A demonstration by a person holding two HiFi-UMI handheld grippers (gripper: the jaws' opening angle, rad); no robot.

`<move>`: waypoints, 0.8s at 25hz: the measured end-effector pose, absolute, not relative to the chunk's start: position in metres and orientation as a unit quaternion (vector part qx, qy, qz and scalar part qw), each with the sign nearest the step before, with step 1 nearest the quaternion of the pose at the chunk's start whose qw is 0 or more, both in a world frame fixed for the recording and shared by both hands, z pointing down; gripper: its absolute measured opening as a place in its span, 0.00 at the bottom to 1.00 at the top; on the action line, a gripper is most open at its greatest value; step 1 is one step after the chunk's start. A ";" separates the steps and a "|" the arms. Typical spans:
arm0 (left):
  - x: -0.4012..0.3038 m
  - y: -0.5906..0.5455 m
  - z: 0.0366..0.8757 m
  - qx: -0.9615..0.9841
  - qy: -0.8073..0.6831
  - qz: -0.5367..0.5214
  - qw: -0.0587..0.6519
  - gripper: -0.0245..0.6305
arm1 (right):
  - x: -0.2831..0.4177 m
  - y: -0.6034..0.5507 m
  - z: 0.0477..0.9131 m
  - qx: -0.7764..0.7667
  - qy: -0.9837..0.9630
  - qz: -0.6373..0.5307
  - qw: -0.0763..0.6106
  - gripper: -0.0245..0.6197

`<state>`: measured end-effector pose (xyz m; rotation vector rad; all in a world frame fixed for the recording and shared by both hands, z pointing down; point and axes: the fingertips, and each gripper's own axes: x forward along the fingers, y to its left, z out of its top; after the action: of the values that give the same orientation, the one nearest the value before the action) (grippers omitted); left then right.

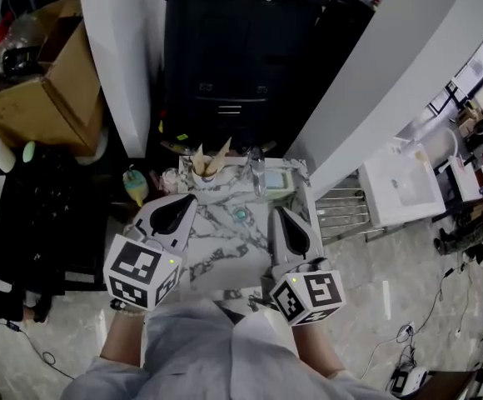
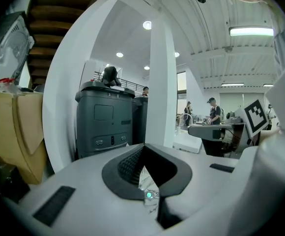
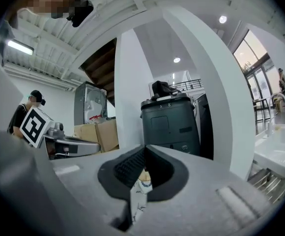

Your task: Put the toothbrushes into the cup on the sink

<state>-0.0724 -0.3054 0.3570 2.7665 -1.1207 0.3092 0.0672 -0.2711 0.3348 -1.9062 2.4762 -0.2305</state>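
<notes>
left gripper [image 2: 142,146]: jaws closed tip to tip, nothing between them. right gripper [image 3: 143,147]: the same, closed and empty. both are held level above the marble sink top [image 1: 225,252], either side of the teal drain [image 1: 240,215]. cup [image 1: 206,170]: at the far edge of the sink top, straight ahead of the left gripper's tips, so nearer the left hand. toothbrushes [image 1: 221,150]: seemingly two pale handles standing in the cup, leaning apart. no loose brush is visible.
</notes>
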 end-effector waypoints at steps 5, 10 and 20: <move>-0.079 -0.291 0.358 0.922 -0.367 0.105 0.070 0.05 | 0.056 -0.268 0.333 -0.600 0.797 -0.068 0.005 0.04; -0.088 -0.281 0.355 0.924 -0.362 0.096 0.076 0.05 | 0.048 -0.260 0.332 -0.603 0.795 -0.067 0.003 0.04; -0.096 -0.257 0.353 0.939 -0.325 0.080 0.084 0.04 | 0.035 -0.229 0.336 -0.628 0.775 -0.073 0.001 0.04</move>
<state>-0.0961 -0.2568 0.3527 2.8012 -0.9694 0.2384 0.0350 -0.2286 0.3360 -1.9706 2.4325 -0.2301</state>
